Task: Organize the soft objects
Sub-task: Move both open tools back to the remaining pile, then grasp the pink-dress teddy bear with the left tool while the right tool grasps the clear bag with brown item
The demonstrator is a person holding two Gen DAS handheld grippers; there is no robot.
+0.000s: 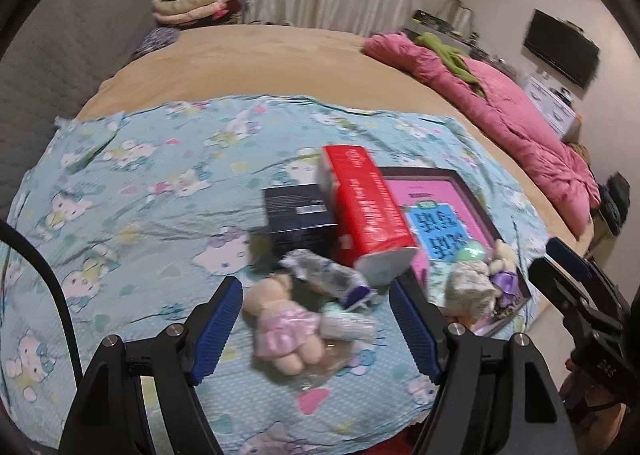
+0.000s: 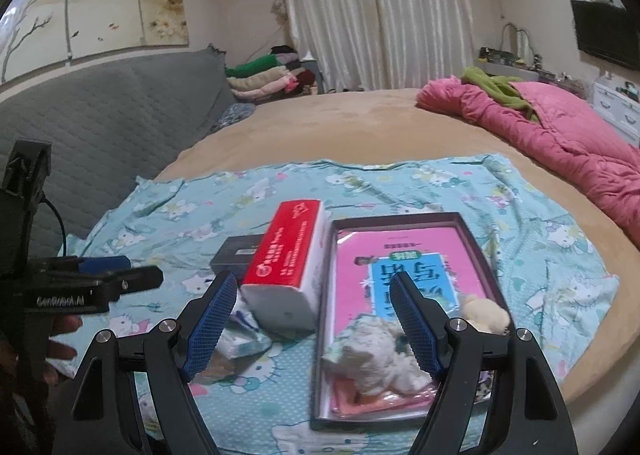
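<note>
Soft toys lie at the near end of the blue printed sheet (image 1: 140,183) spread over the bed (image 1: 248,55). A pink-dressed plush bear (image 1: 280,323) rests on the sheet directly below the left gripper (image 1: 316,319), between its blue pads (image 1: 216,327), with no contact seen; the jaws stand wide apart and hold nothing. Crumpled wrappers (image 1: 332,275) lie just beyond the bear. A white fluffy plush (image 2: 380,355) lies in the near end of the dark-rimmed tray (image 2: 476,243), on a pink book (image 2: 400,251), under the right gripper (image 2: 316,323), whose jaws are likewise spread and empty. A small cream plush (image 2: 486,313) sits at the tray's right edge, just beside that gripper's right finger. A red tissue pack (image 2: 292,247) lies against the tray's left edge, with a dark box (image 1: 300,219) beside it.
</note>
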